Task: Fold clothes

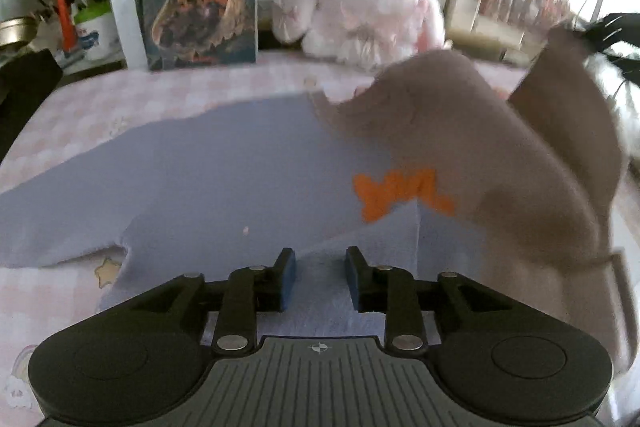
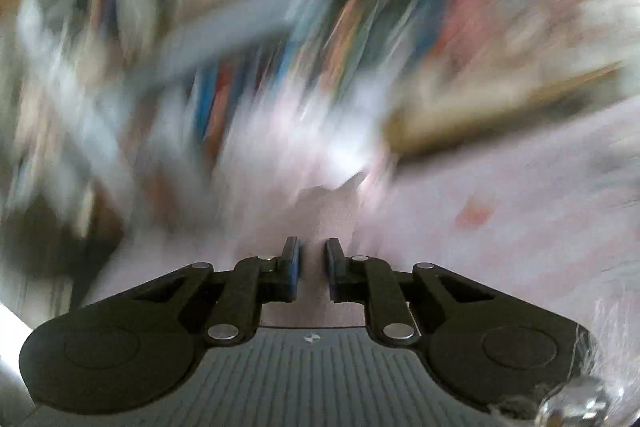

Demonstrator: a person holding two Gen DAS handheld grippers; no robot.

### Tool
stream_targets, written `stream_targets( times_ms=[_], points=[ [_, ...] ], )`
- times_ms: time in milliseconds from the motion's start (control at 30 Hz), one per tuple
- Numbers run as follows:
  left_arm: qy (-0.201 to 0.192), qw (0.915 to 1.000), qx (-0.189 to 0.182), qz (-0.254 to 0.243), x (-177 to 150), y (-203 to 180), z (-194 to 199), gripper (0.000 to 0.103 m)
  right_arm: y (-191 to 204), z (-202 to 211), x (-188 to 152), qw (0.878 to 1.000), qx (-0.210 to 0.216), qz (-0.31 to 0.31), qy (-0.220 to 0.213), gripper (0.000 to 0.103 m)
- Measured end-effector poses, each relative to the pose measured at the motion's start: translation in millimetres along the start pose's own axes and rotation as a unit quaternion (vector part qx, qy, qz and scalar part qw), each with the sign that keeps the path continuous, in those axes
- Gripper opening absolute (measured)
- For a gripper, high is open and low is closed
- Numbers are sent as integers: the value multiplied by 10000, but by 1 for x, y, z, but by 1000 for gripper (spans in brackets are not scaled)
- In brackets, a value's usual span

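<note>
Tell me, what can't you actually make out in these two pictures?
- Right wrist view: the shelf of books is smeared by motion blur; no title can be read.
- Right wrist view: whether the right tool pinches the pinkish cloth is unclear; the fingers stand close together, with a narrow gap.
- Left wrist view: the brown raised part of the garment hides what lifts it.
- Left wrist view: the garment's orange print is too blurred to read.
</note>
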State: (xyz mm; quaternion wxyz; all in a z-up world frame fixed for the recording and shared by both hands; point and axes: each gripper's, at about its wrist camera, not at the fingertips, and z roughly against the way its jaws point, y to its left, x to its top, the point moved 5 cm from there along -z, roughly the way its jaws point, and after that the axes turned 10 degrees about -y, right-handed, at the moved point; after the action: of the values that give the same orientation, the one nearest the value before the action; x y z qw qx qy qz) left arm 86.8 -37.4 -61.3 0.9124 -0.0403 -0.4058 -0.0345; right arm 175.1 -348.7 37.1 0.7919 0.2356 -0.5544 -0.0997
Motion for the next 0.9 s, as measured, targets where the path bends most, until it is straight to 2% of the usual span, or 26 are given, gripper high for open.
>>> stream_targets(
  times_ms=[33, 67, 133, 200, 267, 367, 500, 600, 733, 867, 900],
  points=[
    [46, 10000, 38, 9, -3, 1, -2, 28, -10, 17, 8, 9976, -306, -263, -569, 11],
    [25, 10000, 39, 48, -7, 2, 0, 28, -22, 20, 6, 9957, -603, -467, -523, 11],
    [7, 10000, 42, 67, -10, 3, 2, 28, -53, 13, -11, 9907, -1143, -728, 140, 11],
    [9, 10000, 88, 20, -12, 2, 7, 28, -80, 10, -24, 9796, -1705, -942, 485, 11],
    [13, 9999, 152, -7, -11, 1, 9, 28, -103, 14, -34, 9685, -1973, -1318, 750, 14],
    [20, 9997, 247, -48, -11, 0, 11, 28, -110, 22, -37, 9681, -1996, -1297, 785, 16],
    [-147, 9996, 239, -86, -3, -10, 20, 31, -107, 21, -35, 9759, -1675, -961, 1014, 38],
    [-349, 9992, 54, -192, 6, -29, 27, 32, -102, 12, -32, 9811, -1428, -445, 1232, 43],
    [-357, 9982, -32, -475, 7, -57, 27, 32, -99, -19, -34, 9769, -1388, 262, 1603, 44],
    [-114, 9985, 33, -537, -4, -72, 20, 32, -97, -43, -42, 9703, -1324, 669, 1911, 43],
    [-37, 9987, 50, -515, -7, -74, 18, 32, -93, -47, -45, 9687, -1218, 862, 1984, 35]
  ],
)
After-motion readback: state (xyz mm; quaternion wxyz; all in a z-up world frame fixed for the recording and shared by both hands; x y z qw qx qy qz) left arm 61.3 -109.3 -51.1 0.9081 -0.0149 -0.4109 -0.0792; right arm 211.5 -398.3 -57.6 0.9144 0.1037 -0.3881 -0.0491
